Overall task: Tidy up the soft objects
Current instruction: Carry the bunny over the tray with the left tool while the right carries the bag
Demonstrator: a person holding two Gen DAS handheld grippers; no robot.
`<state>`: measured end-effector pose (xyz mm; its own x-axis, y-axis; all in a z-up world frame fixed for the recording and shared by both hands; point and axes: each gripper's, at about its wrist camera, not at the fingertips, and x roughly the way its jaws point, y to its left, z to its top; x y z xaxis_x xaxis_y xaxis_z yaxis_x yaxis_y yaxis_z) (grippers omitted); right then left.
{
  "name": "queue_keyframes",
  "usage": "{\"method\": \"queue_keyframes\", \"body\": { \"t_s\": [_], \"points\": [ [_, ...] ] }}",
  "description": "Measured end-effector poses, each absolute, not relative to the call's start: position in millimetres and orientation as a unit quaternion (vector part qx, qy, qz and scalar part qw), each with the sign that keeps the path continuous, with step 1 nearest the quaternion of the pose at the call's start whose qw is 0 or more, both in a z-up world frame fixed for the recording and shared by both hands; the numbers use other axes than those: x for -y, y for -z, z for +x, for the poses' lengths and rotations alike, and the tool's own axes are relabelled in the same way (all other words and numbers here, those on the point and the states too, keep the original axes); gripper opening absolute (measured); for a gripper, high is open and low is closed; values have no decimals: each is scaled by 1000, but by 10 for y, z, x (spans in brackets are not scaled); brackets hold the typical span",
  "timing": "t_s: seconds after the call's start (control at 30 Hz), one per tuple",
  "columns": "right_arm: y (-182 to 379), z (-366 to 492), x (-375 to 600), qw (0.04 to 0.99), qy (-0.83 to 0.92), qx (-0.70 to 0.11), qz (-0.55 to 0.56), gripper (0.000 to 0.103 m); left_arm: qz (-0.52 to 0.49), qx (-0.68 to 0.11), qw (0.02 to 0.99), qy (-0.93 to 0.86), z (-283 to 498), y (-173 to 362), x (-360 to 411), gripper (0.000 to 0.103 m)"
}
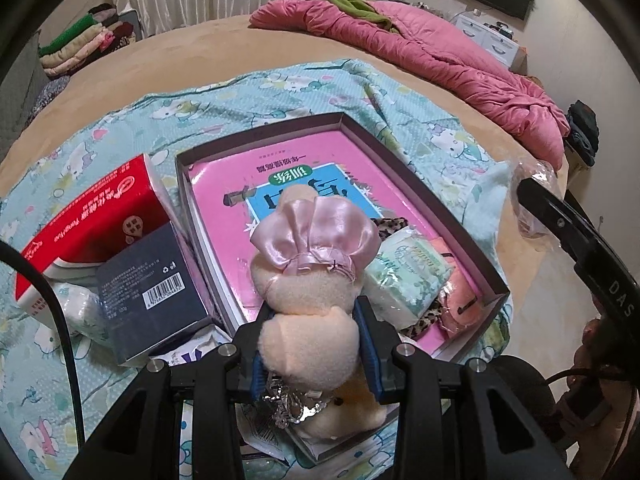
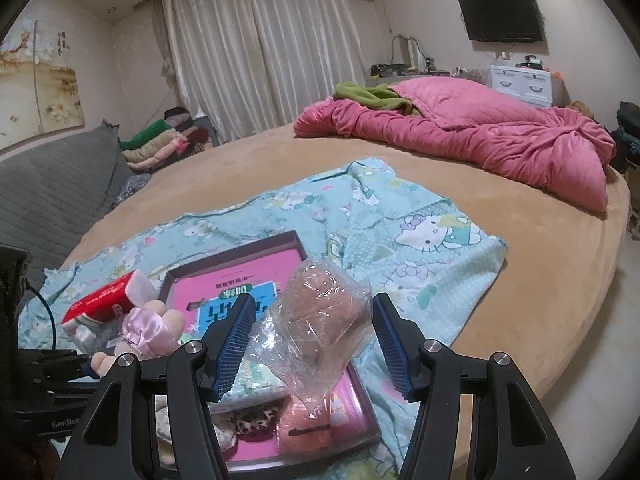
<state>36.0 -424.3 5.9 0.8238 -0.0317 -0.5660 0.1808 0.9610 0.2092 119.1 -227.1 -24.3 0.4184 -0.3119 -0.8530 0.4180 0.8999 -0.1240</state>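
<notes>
The left gripper, clamped on the plush doll's soft, squashy, light middle, suits it; right gripper pinches a crinkly plastic-wrapped bundle.

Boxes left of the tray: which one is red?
The tissue box, red with white lettering, lies furthest left. The dark box beside it is navy with a barcode, nearer the tray.

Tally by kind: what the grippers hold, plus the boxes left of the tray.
Plush toy: 1, in the left gripper
Clear bag: 1, in the right gripper
Boxes: 2, red box and dark box
Total: 4
</notes>
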Motion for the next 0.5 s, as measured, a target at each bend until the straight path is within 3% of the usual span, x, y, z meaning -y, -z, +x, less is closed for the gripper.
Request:
{"method": "queue_keyframes", "body": {
  "t_s": [0.5],
  "points": [
    [117, 465, 4284, 938, 69, -321, 114, 62, 36, -510, 834, 210, 1319, 430, 2182, 38]
  ]
}}
